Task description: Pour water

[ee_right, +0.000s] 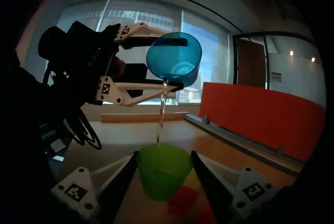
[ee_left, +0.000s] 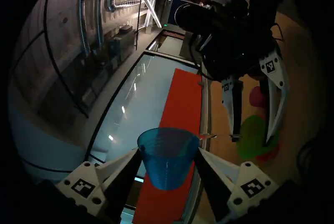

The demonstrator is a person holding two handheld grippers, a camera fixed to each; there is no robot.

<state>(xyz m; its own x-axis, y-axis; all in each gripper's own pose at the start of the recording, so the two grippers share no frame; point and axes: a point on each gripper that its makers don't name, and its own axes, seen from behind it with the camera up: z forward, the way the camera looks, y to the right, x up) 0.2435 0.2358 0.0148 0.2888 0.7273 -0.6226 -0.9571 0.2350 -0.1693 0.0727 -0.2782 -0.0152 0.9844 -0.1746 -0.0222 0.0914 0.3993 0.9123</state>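
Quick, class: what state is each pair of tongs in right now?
Left tongs: closed on the blue cup, tipped and pouring water.
Right tongs: closed on the green cup.

Glossy, translucent plastic, finely ribbed, is seen in the blue cup (ee_right: 173, 59); the green cup (ee_right: 163, 171) likewise; the table (ee_right: 125, 132) is shown matt, wood-toned.

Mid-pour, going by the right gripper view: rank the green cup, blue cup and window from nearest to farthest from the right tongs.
1. green cup: gripped between the right tongs, bottom centre.
2. blue cup: tipped directly above, water streaming down into the green cup.
3. window: far behind both cups, across the back of the room.
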